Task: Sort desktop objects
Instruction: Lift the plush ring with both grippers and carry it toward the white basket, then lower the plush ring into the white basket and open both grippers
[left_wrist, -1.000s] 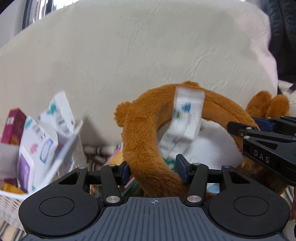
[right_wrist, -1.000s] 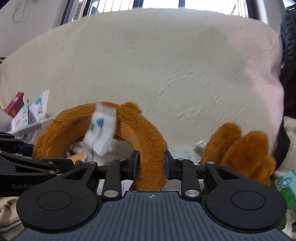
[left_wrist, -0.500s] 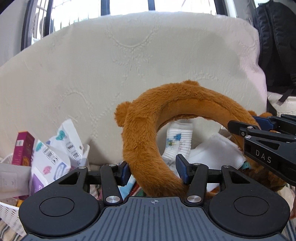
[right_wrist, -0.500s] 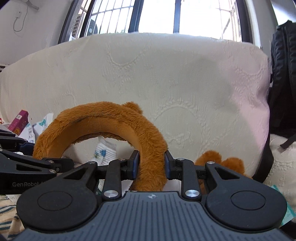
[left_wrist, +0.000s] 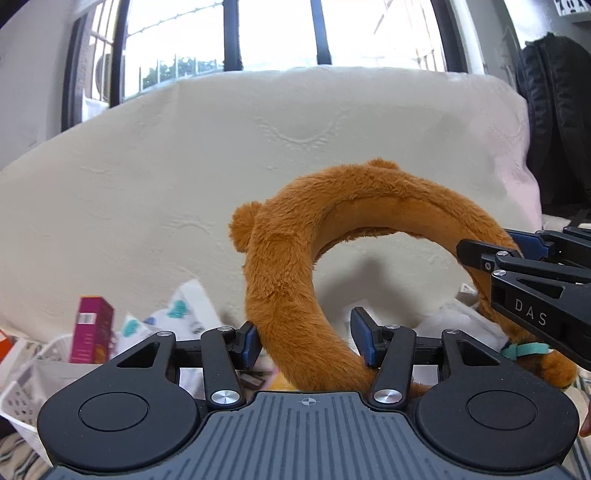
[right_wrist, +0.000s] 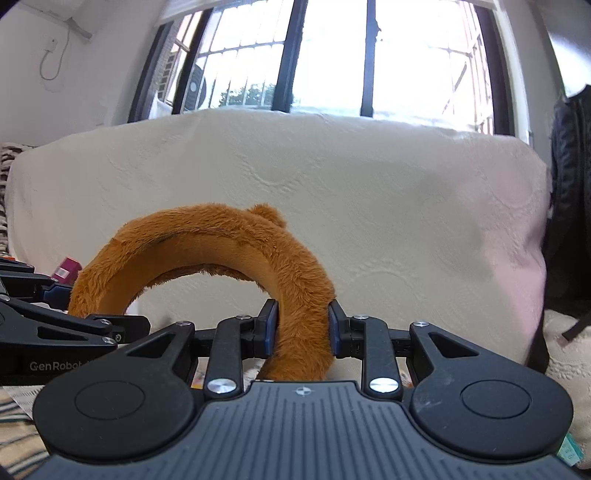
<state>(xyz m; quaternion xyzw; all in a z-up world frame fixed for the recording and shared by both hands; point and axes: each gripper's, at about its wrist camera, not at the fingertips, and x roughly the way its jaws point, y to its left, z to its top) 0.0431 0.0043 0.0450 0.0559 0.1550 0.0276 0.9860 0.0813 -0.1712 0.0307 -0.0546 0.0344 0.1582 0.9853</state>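
Observation:
A brown plush headband (left_wrist: 332, 199) with small round ears arches up between both grippers. My left gripper (left_wrist: 307, 345) is shut on one end of it, blue pads pressing into the fur. My right gripper (right_wrist: 301, 332) is shut on the other end of the headband (right_wrist: 207, 229). In the left wrist view the right gripper (left_wrist: 517, 254) comes in from the right edge, clamped on the band. The right wrist view shows the left gripper (right_wrist: 74, 321) low at the left. The band's tips are hidden behind the gripper bodies.
A white basket (left_wrist: 22, 391) at lower left holds a magenta box (left_wrist: 90, 328) and white printed packets (left_wrist: 184, 314). A cream cushion back (left_wrist: 184, 166) fills the background under a barred window. A brown plush toy (left_wrist: 557, 369) lies low right; a black bag (left_wrist: 554, 110) hangs far right.
Both grippers have risen with the headband, so the basket and clutter sit lower in view. A white patterned piece that lay over the band a second ago dropped off and is out of sight.

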